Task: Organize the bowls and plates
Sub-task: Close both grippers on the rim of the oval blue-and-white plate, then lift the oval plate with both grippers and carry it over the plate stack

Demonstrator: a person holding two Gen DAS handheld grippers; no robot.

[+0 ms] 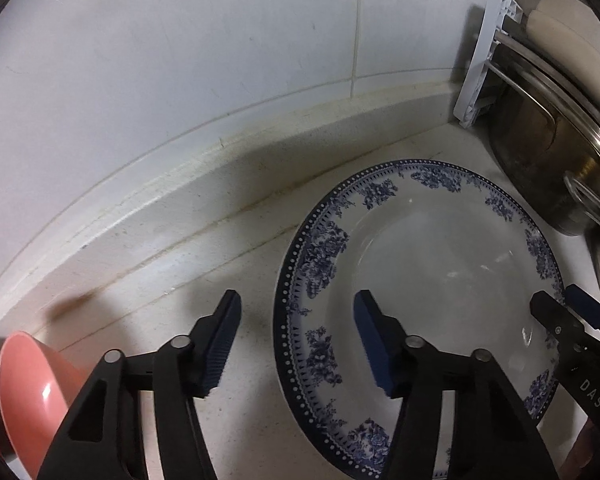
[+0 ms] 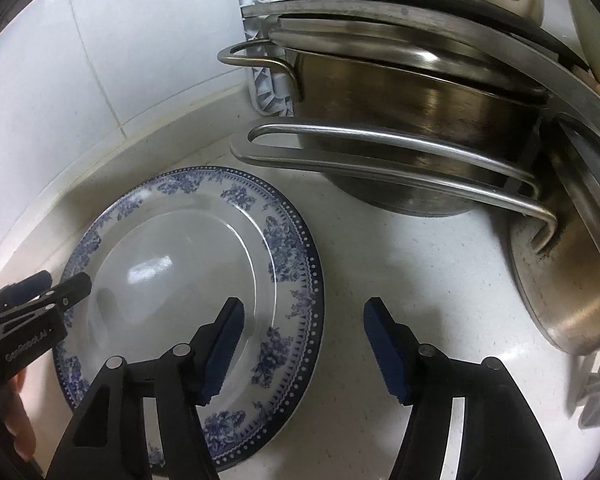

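Both grippers wide open, empty, above plate (image 1: 420,280).

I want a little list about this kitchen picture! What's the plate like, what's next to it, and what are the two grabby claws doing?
plate: round white plate with blue flower rim, lying flat on the speckled white counter, nothing on it
left gripper: open, straddling the plate's left edge, holding nothing
right gripper: open, straddling the plate's right edge, holding nothing
pots: stainless steel pot with loop handles on the counter beyond the plate; shiny steel pan leaning beside it
bowl: pink bowl, tilted, at the left edge of the left view
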